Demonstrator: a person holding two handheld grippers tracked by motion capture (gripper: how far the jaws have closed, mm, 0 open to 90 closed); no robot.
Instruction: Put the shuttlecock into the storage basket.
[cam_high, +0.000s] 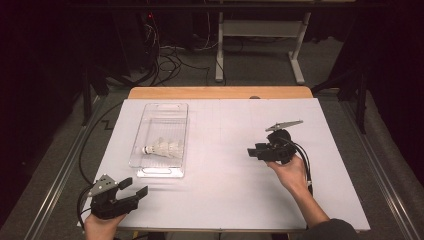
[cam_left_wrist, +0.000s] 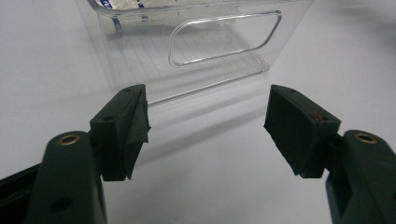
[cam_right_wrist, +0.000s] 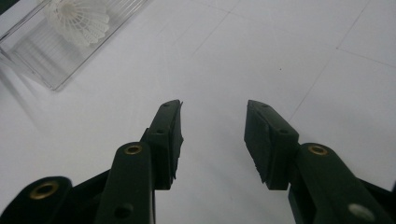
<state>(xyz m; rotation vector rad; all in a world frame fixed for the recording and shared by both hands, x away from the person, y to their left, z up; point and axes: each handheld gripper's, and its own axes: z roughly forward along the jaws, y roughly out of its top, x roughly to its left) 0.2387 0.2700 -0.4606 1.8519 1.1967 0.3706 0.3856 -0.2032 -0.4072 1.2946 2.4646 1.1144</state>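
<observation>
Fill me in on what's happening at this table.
A person holds a gripper in each hand over a white table. A white shuttlecock lies inside a clear plastic bin. The left gripper sits open just short of the bin's near end; the right gripper is open and empty, off to the bin's right.

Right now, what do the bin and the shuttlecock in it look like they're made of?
Bin: clear hard plastic, glossy; you see the table through its walls, with ribbed floor and moulded handle cutout. Shuttlecock: white skirt, probably synthetic mesh rather than feathers, judging by the lacy pattern in the right gripper view; its rounded base looks white too, material unclear.
</observation>
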